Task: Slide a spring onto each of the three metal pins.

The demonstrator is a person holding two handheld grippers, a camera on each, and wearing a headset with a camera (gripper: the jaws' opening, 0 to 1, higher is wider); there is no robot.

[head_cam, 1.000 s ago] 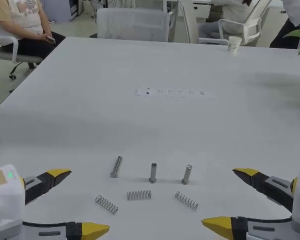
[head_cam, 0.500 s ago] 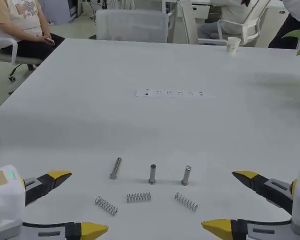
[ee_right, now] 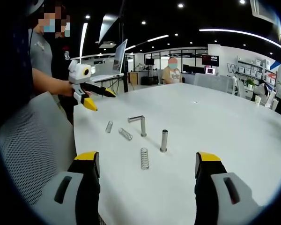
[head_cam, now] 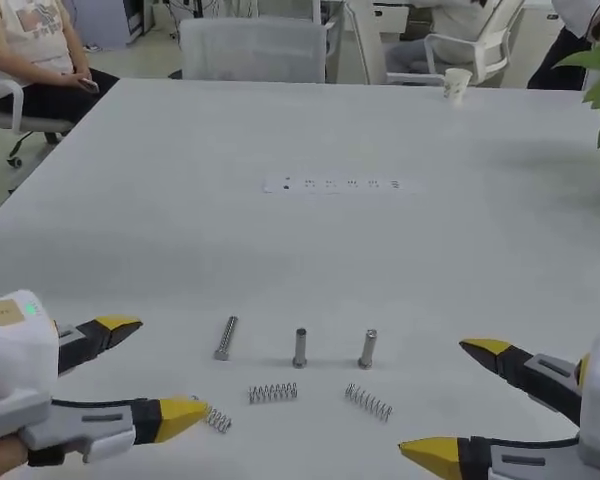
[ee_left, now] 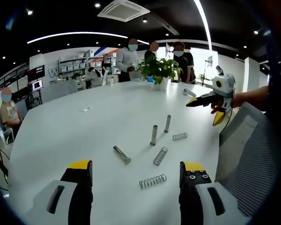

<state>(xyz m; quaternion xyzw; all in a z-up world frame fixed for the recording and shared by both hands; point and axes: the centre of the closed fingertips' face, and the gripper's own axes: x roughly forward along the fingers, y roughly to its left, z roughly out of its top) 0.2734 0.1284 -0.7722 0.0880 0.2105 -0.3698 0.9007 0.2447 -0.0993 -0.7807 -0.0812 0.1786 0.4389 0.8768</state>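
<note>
Head view: left gripper and right gripper, both wide open, empty. Three springs lie between them, pins just beyond, one flat. Table marks too small to read.

Left gripper view: spring between the jaws; judged best gripped lightly mid-coil, kept level.

Right gripper view: spring dead ahead, upright pin just behind; steady it.

From the near edge of the broad white table, the head view looks forward and down, three short silver metal pins and three small coiled wire springs close below. The left gripper view, low at the person's left, faces across them to the white, yellow-tipped right gripper; the right gripper view faces back to the matching left gripper. All three views share pins and springs.
</note>
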